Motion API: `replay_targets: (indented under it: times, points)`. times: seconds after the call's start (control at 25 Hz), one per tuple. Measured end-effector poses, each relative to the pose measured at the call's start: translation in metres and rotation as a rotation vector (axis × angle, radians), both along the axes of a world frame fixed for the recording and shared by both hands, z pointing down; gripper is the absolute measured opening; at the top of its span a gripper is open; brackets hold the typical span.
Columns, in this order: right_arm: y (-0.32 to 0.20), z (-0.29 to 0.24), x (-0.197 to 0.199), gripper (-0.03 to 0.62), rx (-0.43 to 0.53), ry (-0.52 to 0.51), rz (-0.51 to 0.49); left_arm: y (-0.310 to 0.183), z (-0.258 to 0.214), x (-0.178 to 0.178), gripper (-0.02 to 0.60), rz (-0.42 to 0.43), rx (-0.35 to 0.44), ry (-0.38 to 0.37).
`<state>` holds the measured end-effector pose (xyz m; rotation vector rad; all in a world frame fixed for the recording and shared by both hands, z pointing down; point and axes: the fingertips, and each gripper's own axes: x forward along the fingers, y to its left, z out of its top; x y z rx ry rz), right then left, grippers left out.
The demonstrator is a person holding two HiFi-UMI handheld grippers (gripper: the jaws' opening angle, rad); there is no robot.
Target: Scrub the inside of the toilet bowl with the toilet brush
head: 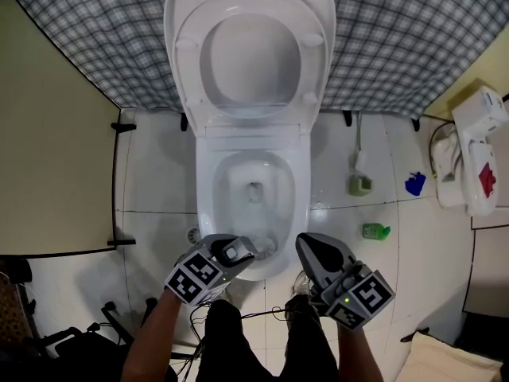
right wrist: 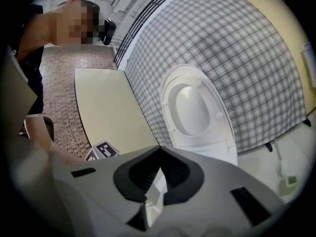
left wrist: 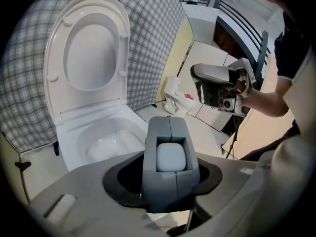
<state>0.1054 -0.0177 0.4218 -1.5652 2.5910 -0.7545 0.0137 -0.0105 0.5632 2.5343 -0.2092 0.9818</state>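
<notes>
The white toilet (head: 253,189) stands in the middle with its lid (head: 248,54) raised, and a little water lies in the bowl (left wrist: 106,142). The toilet brush (head: 359,161) stands upright in its holder (head: 360,185) on the floor to the right of the toilet, also in the right gripper view (right wrist: 284,174). Both grippers hover at the bowl's near rim. My left gripper (head: 238,251) (left wrist: 170,132) is open, one bare pad facing the camera, nothing held. My right gripper (head: 306,245) (left wrist: 217,83) holds nothing; its jaws (right wrist: 155,181) are unclear.
A green bottle (head: 375,231) and a blue item (head: 414,184) lie on the tiles near the brush. A white unit (head: 469,157) sits against the right wall. A beige partition (head: 56,150) bounds the left side. Checked cloth (head: 413,38) covers the back wall.
</notes>
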Motion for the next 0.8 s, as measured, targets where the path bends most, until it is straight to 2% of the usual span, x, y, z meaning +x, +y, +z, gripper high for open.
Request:
replay_targets:
  times: [0.16,0.4,0.64,0.8]
  points:
    - [0.004,0.005,0.013,0.0,-0.013,-0.005,0.017,-0.016,0.002,0.025,0.215,-0.06,0.057,0.07]
    - [0.003,0.012,0.032,0.0,-0.035,-0.005,0.032,-0.043,0.0,0.06,0.213,-0.136,0.154,0.121]
    - [-0.011,0.011,0.042,0.0,-0.02,0.002,0.02,-0.09,0.001,0.08,0.213,-0.274,0.232,0.134]
    - [-0.017,0.014,0.05,0.0,-0.025,0.011,0.025,-0.116,-0.001,0.09,0.213,-0.327,0.333,0.11]
